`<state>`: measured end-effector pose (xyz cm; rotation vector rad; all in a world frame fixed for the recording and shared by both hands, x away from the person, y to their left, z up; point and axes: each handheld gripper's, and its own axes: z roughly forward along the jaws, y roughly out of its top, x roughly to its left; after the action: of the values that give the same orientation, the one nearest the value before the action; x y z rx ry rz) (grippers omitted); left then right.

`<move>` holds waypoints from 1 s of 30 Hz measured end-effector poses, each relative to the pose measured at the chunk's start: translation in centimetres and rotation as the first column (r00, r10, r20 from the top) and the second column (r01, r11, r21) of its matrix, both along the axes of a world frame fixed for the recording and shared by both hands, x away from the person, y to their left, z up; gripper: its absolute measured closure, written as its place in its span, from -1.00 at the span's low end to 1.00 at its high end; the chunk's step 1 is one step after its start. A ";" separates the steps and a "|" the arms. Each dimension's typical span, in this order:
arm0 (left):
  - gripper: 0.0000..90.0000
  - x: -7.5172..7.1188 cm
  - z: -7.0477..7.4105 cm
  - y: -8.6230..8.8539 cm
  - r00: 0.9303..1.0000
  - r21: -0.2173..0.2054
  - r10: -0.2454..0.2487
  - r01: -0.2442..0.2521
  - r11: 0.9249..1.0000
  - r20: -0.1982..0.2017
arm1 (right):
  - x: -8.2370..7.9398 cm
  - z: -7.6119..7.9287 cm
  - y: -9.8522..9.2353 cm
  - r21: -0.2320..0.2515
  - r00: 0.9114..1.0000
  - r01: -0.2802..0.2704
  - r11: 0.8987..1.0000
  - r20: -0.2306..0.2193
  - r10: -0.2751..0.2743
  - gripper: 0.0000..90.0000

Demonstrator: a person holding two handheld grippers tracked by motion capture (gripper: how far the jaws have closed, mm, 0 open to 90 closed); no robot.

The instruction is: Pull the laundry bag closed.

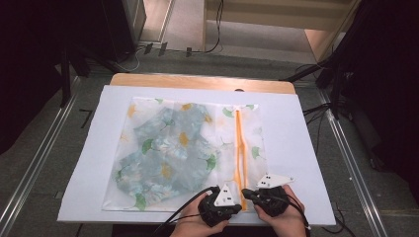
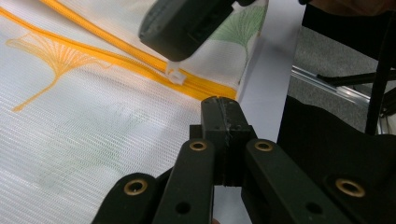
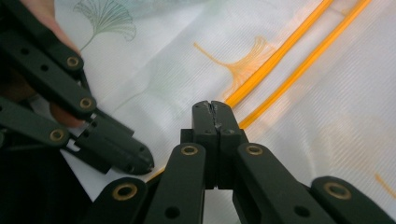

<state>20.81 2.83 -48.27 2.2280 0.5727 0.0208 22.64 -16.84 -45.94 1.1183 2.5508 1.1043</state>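
A white mesh bag [image 1: 247,128] printed with ginkgo leaves lies flat on the white sheet, with a blue floral garment [image 1: 168,148] inside it. Its orange zipper [image 1: 239,148] runs toward me and stands parted along most of its length [image 3: 280,56]. Both grippers meet at the zipper's near end. My right gripper [image 3: 215,108] [image 1: 245,194] is shut where the two orange tracks join, and the white zipper pull [image 2: 176,76] pokes out at its tip [image 2: 173,63]. My left gripper [image 2: 219,103] [image 1: 236,206] is shut on the bag's edge at the zipper's end [image 3: 144,163].
The white sheet [image 1: 296,148] covers a wooden table [image 1: 197,81], with bare margin right of the bag. Metal rails [image 1: 351,163] and cables run along the floor on both sides. Dark stands [image 1: 341,74] flank the far corners.
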 end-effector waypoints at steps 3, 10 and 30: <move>1.00 0.0 0.0 0.0 1.000 0.001 -0.002 0.002 1.000 0.001 | 0.4 0.1 0.1 0.001 1.000 0.003 1.000 0.005 -0.003 1.00; 1.00 0.1 0.0 0.1 1.000 0.000 -0.003 0.003 1.000 -0.004 | 2.3 0.0 0.3 0.011 1.000 0.010 1.000 0.007 -0.010 1.00; 1.00 0.0 0.0 0.1 1.000 0.001 0.003 -0.003 1.000 -0.012 | 8.0 0.6 0.4 0.035 0.997 0.070 0.997 0.023 -0.071 1.00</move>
<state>20.86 2.94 -48.25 2.2296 0.5827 0.0095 30.65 -16.46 -45.37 1.1861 2.4623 1.1419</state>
